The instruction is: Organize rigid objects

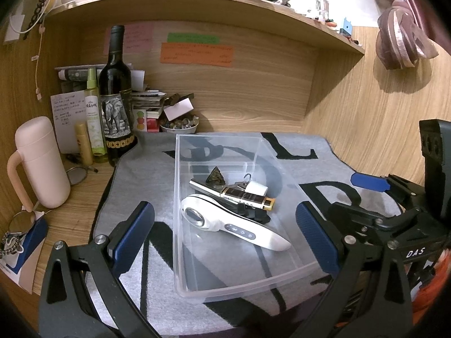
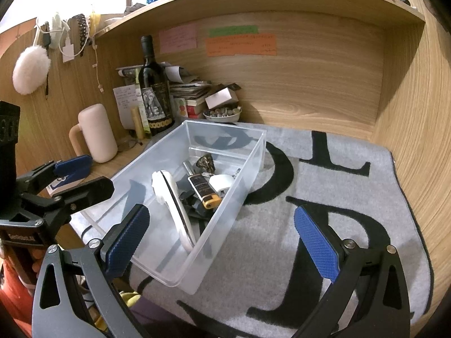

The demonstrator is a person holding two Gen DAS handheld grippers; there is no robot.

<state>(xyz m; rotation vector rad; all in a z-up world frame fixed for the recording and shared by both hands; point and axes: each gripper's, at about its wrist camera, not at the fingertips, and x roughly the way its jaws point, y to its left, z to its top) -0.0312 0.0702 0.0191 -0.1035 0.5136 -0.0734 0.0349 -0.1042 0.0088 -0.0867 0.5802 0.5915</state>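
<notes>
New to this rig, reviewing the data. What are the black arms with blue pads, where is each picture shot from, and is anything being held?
There is no robot arm here. A person holds one two-finger claw in each hand, and a fisheye camera on each claw looks forward along its fingers.

The left wrist picture looks out between the left claw; the right claw shows at its right edge. The right wrist picture looks out between the right claw, with the left claw at its left edge.

On the desk lies a grey mat with black letters. On it stands a clear plastic bin. Inside the bin are a white handheld device, a lighter, a small white box, keys and a dark pyramid-shaped piece. A wine bottle and a pink flask stand off the mat, to the left.

Both claws are open and hold nothing.
</notes>
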